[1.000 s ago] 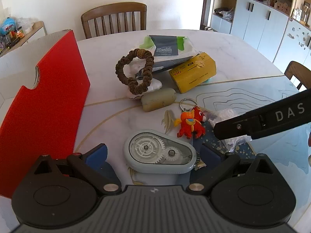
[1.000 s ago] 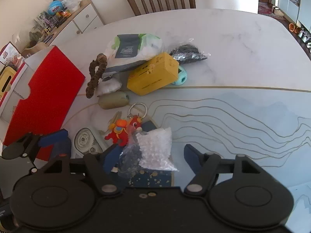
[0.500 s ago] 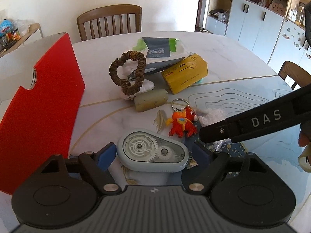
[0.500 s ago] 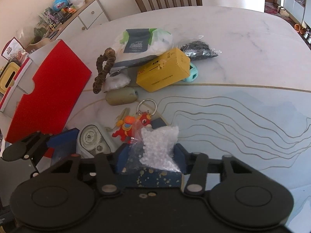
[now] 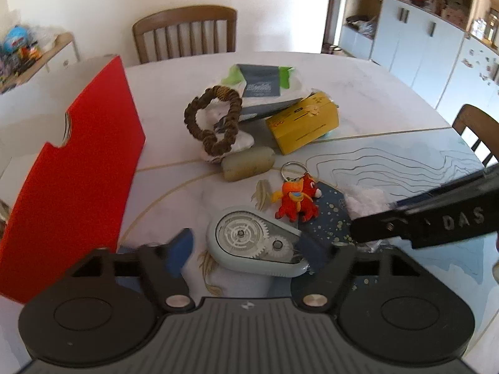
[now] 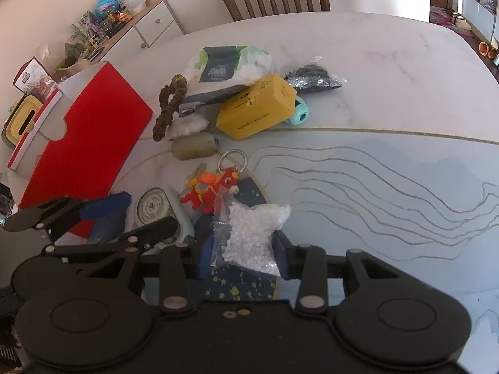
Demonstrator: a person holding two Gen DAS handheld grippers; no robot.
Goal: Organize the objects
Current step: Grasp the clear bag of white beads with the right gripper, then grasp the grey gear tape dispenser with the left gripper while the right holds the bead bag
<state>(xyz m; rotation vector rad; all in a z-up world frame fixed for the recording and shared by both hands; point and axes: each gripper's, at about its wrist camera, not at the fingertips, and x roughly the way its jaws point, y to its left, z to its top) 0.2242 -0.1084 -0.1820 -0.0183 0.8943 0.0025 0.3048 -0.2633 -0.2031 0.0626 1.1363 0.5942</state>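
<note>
Risk: right gripper (image 6: 241, 249), jaws just closing onto bead bag (image 6: 249, 237), may slip; left gripper (image 5: 246, 249), narrowing, straddles tape dispenser (image 5: 252, 243) loosely, I judge.

The round white marble-patterned table (image 6: 389, 71) carries a red cardboard box (image 6: 90, 143), yellow carton (image 6: 257, 112), wet-wipes pack (image 6: 229, 68), brown braided ring (image 5: 213, 121), grey correction-tape dispenser (image 5: 252, 240) and red toy keychain (image 5: 296, 201).
</note>
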